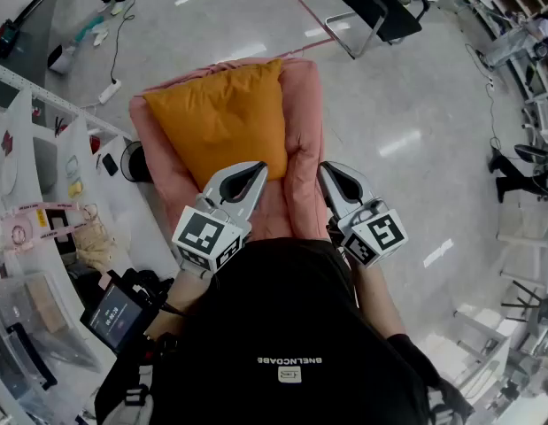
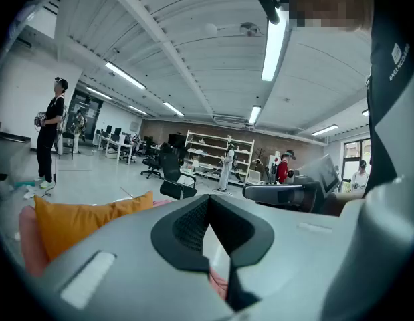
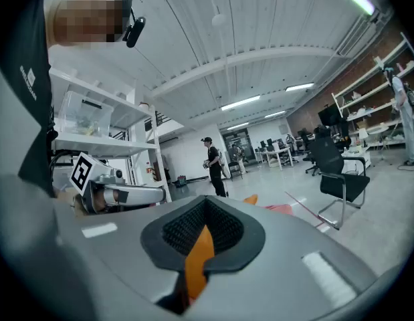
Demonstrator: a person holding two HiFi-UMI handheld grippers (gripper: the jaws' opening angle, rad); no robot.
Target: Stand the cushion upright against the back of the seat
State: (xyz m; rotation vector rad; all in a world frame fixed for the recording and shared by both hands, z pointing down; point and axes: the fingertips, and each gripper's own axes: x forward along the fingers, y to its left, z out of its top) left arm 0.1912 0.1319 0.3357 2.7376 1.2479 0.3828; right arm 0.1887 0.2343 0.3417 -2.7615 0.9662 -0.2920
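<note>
The orange cushion point(image 1: 222, 118) rests on the pink seat point(image 1: 304, 149), its top edge up against the seat's far end; in the left gripper view the orange cushion point(image 2: 79, 219) stands up at the left. My left gripper point(image 1: 258, 172) is shut, with its tip at the cushion's near lower corner. Over the seat's right arm hangs my right gripper point(image 1: 326, 170), also shut. Neither holds anything. Between the shut jaws of the left gripper point(image 2: 208, 236) only floor and pink fabric show. A sliver of orange shows past the right gripper point(image 3: 201, 236).
White shelving point(image 1: 43, 149) with boxes and clutter stands close on the left. A black office chair point(image 1: 380, 7) is on the grey floor beyond the seat. A power strip point(image 1: 110, 89) lies on the floor at far left. A person point(image 3: 212, 166) stands farther off.
</note>
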